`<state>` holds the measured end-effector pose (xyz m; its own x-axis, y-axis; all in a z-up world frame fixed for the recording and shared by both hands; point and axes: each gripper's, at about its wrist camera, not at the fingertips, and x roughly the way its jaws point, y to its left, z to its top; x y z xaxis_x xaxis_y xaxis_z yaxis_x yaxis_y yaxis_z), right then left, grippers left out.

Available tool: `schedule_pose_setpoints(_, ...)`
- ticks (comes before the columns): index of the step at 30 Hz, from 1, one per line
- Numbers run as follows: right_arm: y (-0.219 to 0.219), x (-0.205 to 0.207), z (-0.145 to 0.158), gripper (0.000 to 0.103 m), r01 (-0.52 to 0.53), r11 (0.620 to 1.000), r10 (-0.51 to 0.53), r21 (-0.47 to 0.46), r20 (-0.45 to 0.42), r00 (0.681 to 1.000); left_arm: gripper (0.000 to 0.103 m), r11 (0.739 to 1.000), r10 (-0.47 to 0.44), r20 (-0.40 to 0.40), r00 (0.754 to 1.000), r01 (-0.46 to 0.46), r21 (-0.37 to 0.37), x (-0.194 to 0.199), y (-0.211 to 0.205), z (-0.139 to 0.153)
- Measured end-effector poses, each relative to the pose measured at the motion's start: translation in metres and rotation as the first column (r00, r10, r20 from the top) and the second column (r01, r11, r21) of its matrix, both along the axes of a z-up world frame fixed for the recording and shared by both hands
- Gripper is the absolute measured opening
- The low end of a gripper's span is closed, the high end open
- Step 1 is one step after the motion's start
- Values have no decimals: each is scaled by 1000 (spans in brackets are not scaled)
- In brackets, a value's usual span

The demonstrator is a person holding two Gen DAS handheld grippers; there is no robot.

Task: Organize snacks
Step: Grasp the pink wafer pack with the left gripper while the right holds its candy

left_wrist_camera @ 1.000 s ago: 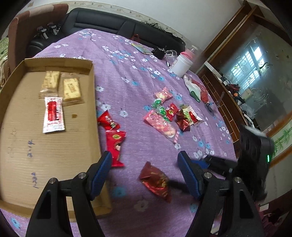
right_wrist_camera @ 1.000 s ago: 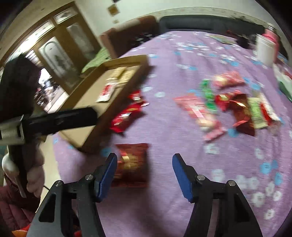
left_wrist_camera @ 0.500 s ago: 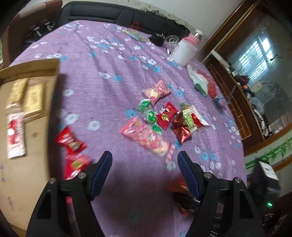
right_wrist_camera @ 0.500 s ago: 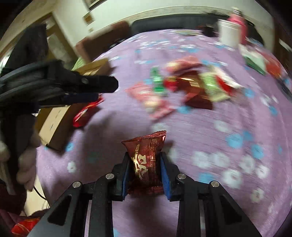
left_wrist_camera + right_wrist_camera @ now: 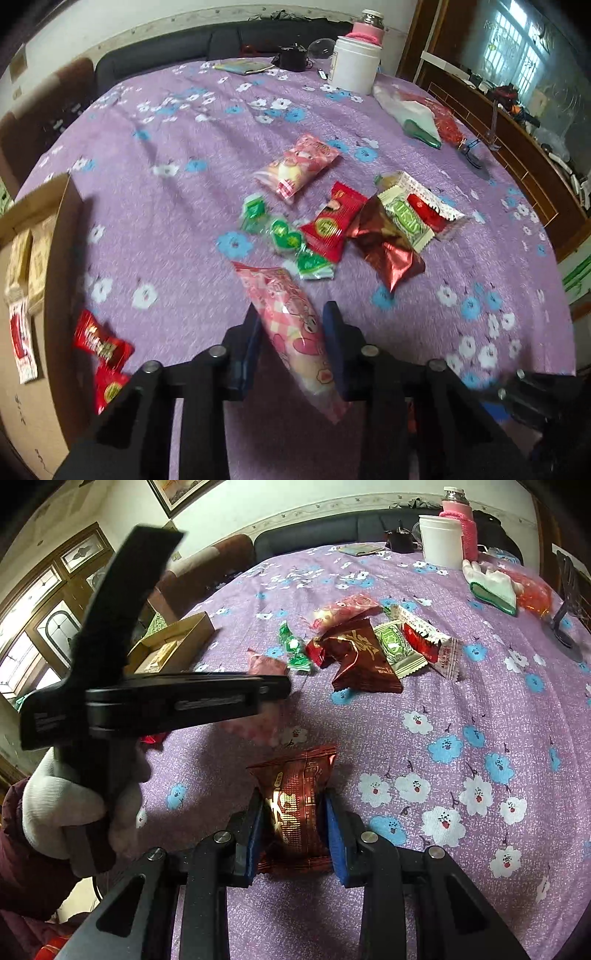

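My left gripper points down at the purple flowered cloth, and its jaws are closing with a long pink snack packet between the blue pads, which press its sides. My right gripper is shut on a dark red foil packet. In the right wrist view a gloved hand holds the left gripper just left of it. A pile of loose snacks lies beyond. The cardboard box at the left holds a few packets; two red packets lie beside its wall.
At the table's far side stand a white tub and a pink-sleeved bottle. A white glove lies to the right of them. A dark sofa runs behind the table. A wooden cabinet borders the right edge.
My left gripper swung right, away from the box, came down over the pink packet and closed around it. My right gripper closed on the dark red packet and has held still since.
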<state>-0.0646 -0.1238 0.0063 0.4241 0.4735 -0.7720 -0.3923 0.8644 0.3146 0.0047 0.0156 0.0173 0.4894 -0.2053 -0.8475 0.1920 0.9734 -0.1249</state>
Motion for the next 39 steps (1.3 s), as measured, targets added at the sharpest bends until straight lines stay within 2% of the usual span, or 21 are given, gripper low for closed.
schedule_pose_setpoints(3,-1,0,-1,33,3,1000,-3,8,-2,1000,24,999,13,1,1000,-13,-43,-8,11,5)
schedule_pose_setpoints(5,-2,1,0,32,2,1000,-2,18,-3,1000,17,992,14,-5,1000,-15,-122,-17,23,12)
schedule_pose_setpoints(7,-3,0,1,32,3,1000,-3,24,9,1000,17,985,18,13,1000,-15,-170,-29,32,21)
schedule_pose_setpoints(11,-2,-2,2,32,7,1000,-7,9,13,1000,17,978,27,59,998,-14,-210,-45,55,38)
schedule_pose_setpoints(15,1,0,1,32,22,1000,-22,-16,3,1000,17,982,-20,50,999,29,-185,-46,53,31)
schedule_pose_setpoints(18,2,-2,2,32,37,999,-37,-20,-1,999,16,985,-50,73,996,62,-161,-53,47,28)
schedule_pose_setpoints(22,6,-5,12,32,37,999,-36,-37,17,999,16,982,-60,92,994,75,-175,-54,48,32)
schedule_pose_setpoints(27,12,-4,26,32,35,998,-33,-51,43,999,22,986,-39,32,999,43,-161,-42,37,9)
schedule_pose_setpoints(29,14,-4,27,32,44,998,-42,-53,40,998,20,989,-56,10,998,57,-139,-38,28,-2)
schedule_pose_setpoints(31,14,-4,28,32,45,998,-43,-49,32,999,18,989,-60,23,998,62,-137,-40,27,-4)
schedule_pose_setpoints(34,18,-5,36,32,44,998,-42,-55,40,998,18,973,-62,14,998,63,-222,-45,39,4)
schedule_pose_setpoints(37,28,2,47,32,25,999,-24,-33,40,999,18,941,-44,35,998,53,-335,-57,70,29)
schedule_pose_setpoints(39,41,8,55,32,0,1000,1,-17,43,999,18,934,-9,63,998,31,-356,-63,94,46)
